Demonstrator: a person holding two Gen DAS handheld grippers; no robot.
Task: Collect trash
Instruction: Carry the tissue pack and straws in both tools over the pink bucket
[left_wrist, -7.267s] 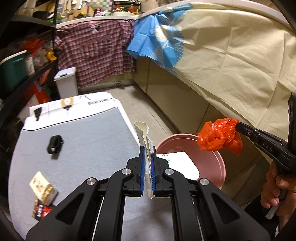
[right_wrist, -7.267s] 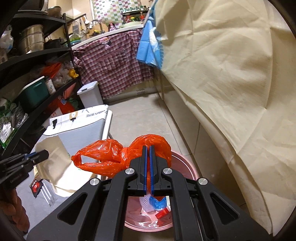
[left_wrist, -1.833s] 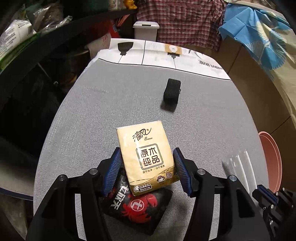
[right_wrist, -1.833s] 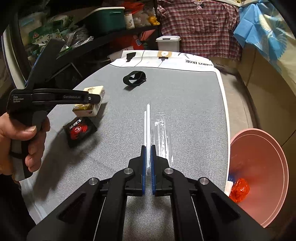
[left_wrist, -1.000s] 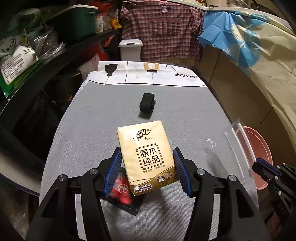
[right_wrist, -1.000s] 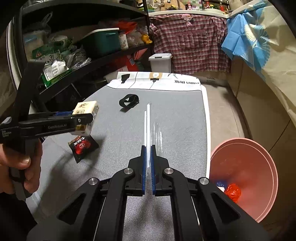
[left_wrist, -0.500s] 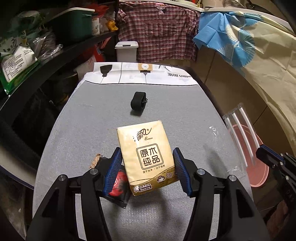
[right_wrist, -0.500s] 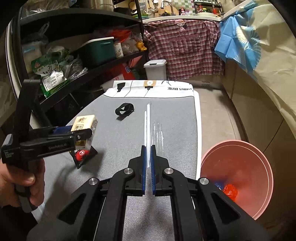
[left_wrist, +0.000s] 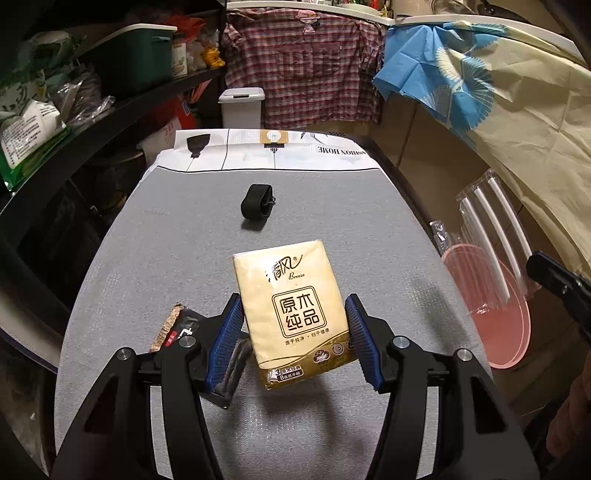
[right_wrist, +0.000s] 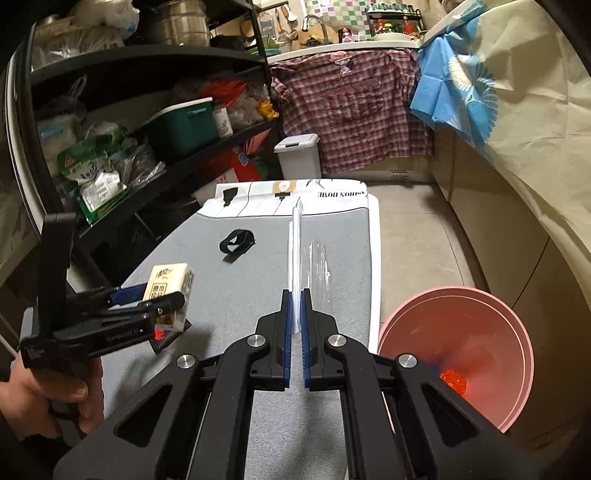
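Black sachet (left_wrist: 177, 328) half hidden under left gripper (left_wrist: 295, 339). Left gripper clamps one tissue pack (left_wrist: 295, 306) above the board (left_wrist: 155, 236), angled down. Right gripper (right_wrist: 295, 328) pinches a clear sleeve (left_wrist: 491, 240) of three straws over the pink basin (right_wrist: 491, 332). One strap (left_wrist: 256, 201) on the board.

A grey fabric-covered tabletop (left_wrist: 155, 251) fills the middle of both views, with a white printed band across its far end. A black strap loop (left_wrist: 256, 201) lies near the middle of the far half. A black snack wrapper (left_wrist: 177, 330) with red print lies at the near left. On the tiled floor (right_wrist: 413, 229) beside the tabletop's right edge stands a pink basin (right_wrist: 491, 306).
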